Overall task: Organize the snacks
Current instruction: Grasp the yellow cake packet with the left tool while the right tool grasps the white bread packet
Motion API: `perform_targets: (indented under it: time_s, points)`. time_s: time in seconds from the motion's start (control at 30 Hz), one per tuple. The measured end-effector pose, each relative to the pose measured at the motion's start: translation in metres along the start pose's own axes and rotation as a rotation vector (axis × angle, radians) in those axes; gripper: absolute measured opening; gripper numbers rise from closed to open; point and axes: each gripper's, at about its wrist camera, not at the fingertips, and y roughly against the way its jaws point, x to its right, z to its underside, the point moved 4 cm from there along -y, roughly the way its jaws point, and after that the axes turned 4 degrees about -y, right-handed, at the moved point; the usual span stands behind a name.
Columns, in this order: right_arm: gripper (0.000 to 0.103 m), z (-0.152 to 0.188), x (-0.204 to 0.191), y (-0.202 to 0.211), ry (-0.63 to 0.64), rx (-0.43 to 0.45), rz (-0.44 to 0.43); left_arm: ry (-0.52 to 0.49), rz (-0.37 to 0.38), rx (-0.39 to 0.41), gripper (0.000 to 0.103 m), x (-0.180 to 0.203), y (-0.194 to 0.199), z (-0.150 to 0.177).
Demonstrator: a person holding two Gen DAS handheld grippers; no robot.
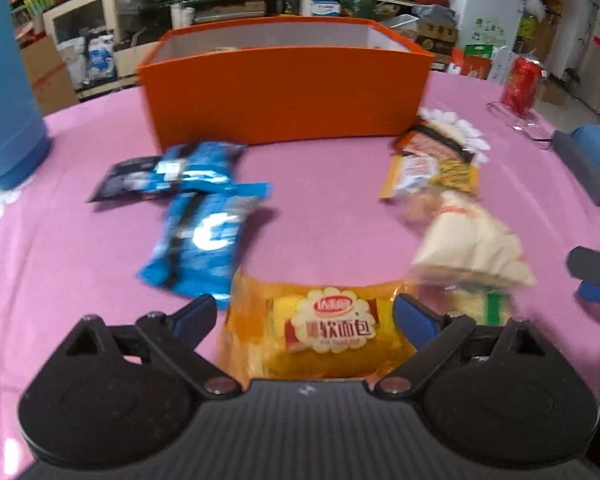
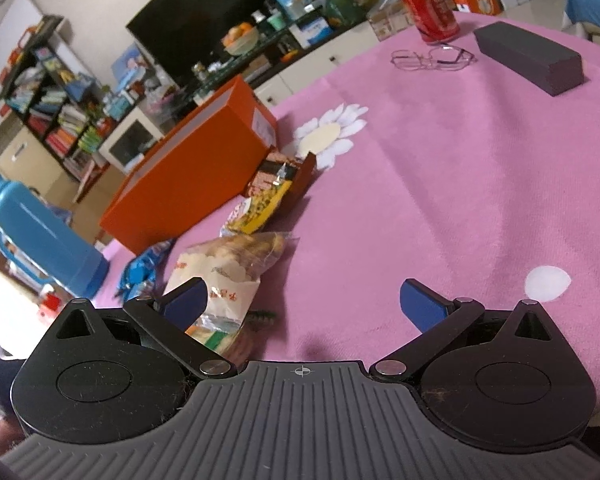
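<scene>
My left gripper (image 1: 306, 314) is open, its blue pads standing either side of a yellow soft-bread packet (image 1: 320, 332) that lies on the pink tablecloth; the pads do not press it. Two blue snack bags (image 1: 198, 216) lie to the left, a pale bread bag (image 1: 472, 248) and a yellow-brown packet (image 1: 432, 168) to the right. Behind them stands the orange box (image 1: 284, 84), open at the top. My right gripper (image 2: 304, 304) is open over bare cloth, the pale bread bag (image 2: 224, 268) beside its left finger. The orange box (image 2: 192, 168) lies farther left there.
A blue thermos (image 1: 8, 92) stands at the left, also seen as the blue thermos (image 2: 40, 240). At the far right are a red can (image 2: 428, 4), glasses (image 2: 432, 58) and a dark case (image 2: 528, 58). The right gripper's finger (image 1: 596, 276) shows at the left view's right edge.
</scene>
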Motion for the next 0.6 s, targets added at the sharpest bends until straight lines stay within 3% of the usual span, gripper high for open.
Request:
perform_targets:
  time_s: [0.2,0.4,0.6]
  points:
    - [0.098,0.007,-0.015,-0.005,0.091,-0.015,0.017,0.114,0.006,-0.015,0.093,-0.060,0.020,0.021]
    - [0.098,0.014,-0.029,-0.004,0.192,-0.014,0.030,0.213,0.040,0.050,0.093,-0.069,0.065,0.048]
    - [0.098,0.020,-0.036,-0.006,0.239,-0.024,0.045,0.074,0.131,0.003,0.093,-0.040,0.062,0.063]
